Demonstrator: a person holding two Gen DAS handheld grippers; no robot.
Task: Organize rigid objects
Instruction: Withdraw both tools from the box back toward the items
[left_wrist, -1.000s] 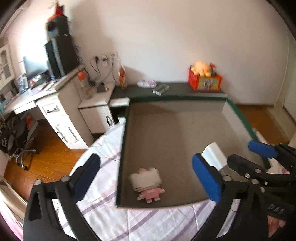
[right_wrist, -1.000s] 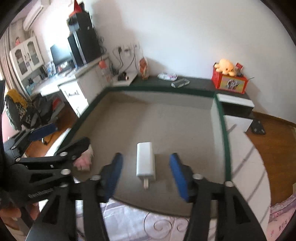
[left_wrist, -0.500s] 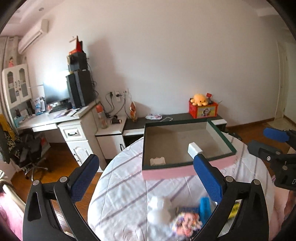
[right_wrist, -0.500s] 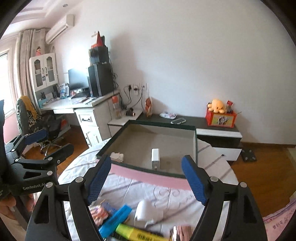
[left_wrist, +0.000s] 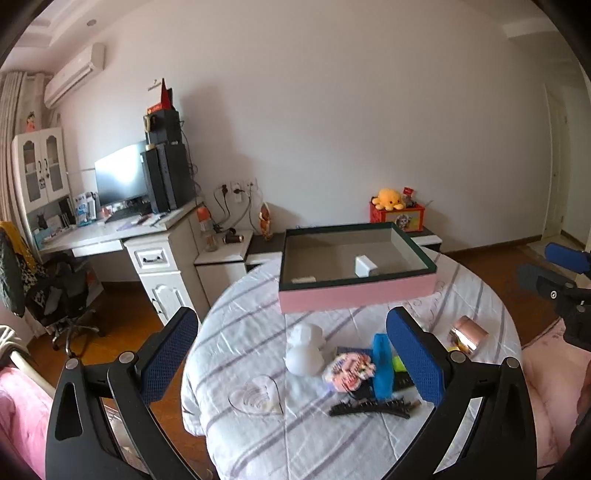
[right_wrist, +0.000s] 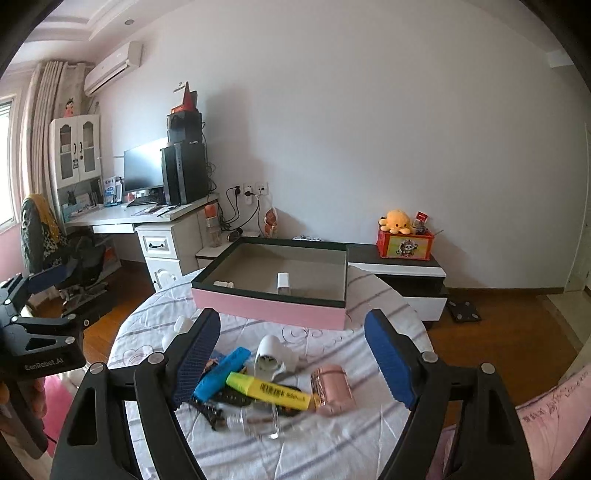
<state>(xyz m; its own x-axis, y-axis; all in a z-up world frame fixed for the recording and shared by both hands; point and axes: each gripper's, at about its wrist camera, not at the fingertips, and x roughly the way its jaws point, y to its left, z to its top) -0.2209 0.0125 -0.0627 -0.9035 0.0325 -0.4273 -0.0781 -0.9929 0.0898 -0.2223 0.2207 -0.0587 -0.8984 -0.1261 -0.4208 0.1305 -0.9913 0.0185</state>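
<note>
Both the left gripper (left_wrist: 291, 350) and right gripper (right_wrist: 291, 354) hold jaws wide, empty, above clutter mid-frame; the pink box (right_wrist: 271, 308) sits beyond, probably near the surface (right_wrist: 332, 443) edge.

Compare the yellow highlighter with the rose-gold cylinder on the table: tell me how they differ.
The yellow highlighter is long, flat-sided and matte with black print; the rose-gold cylinder is short, round and shiny. The highlighter lies across other clutter in the pile, while the cylinder sits at the pile's right edge on the striped cloth. Both lie on their sides, outside the pink box, between the right gripper's open fingers.
</note>
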